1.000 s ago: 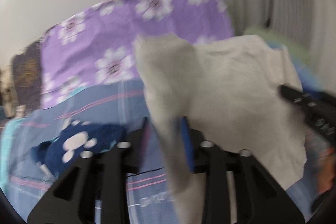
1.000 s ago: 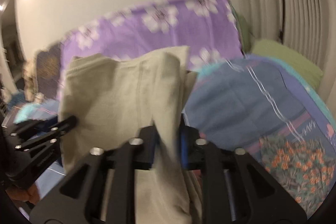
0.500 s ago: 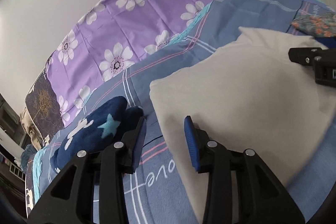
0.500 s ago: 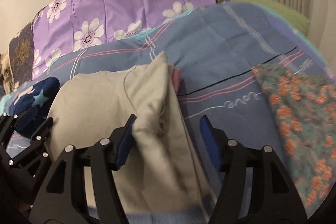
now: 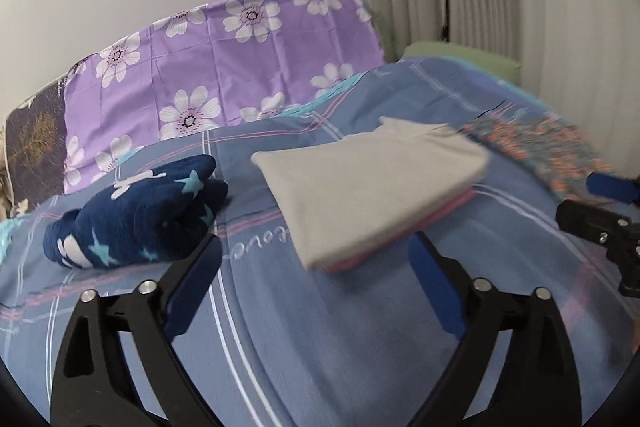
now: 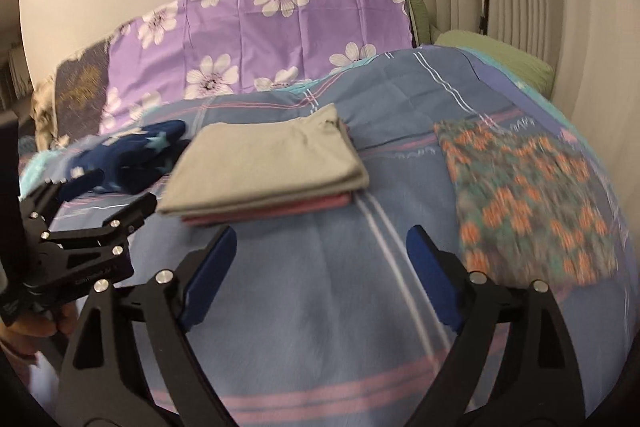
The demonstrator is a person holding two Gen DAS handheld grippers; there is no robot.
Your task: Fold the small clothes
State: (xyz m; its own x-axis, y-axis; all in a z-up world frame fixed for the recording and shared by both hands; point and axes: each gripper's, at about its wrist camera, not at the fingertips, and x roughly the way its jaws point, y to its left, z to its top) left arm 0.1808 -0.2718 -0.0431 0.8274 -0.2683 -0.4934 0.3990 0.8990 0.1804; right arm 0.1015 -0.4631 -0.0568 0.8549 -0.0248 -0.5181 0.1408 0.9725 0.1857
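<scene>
A folded beige garment [image 5: 368, 179] lies flat on the blue bed cover, on top of a folded pink garment [image 5: 404, 239]. It also shows in the right wrist view [image 6: 272, 163], with the pink garment [image 6: 280, 213] under it. My left gripper [image 5: 316, 267] is open and empty, just in front of the stack. My right gripper [image 6: 320, 259] is open and empty, in front of the stack and a little to its right. Each gripper shows at the edge of the other's view.
A crumpled navy garment with stars [image 5: 136, 211] lies left of the stack. A folded floral garment [image 6: 524, 199] lies to the right. A purple flowered cloth [image 5: 224, 55] stands at the back, with a green pillow [image 6: 496, 59] beside the curtain.
Both grippers held the beige garment up a second ago. They laid it on the pink one, opened, and have pulled back toward me.
</scene>
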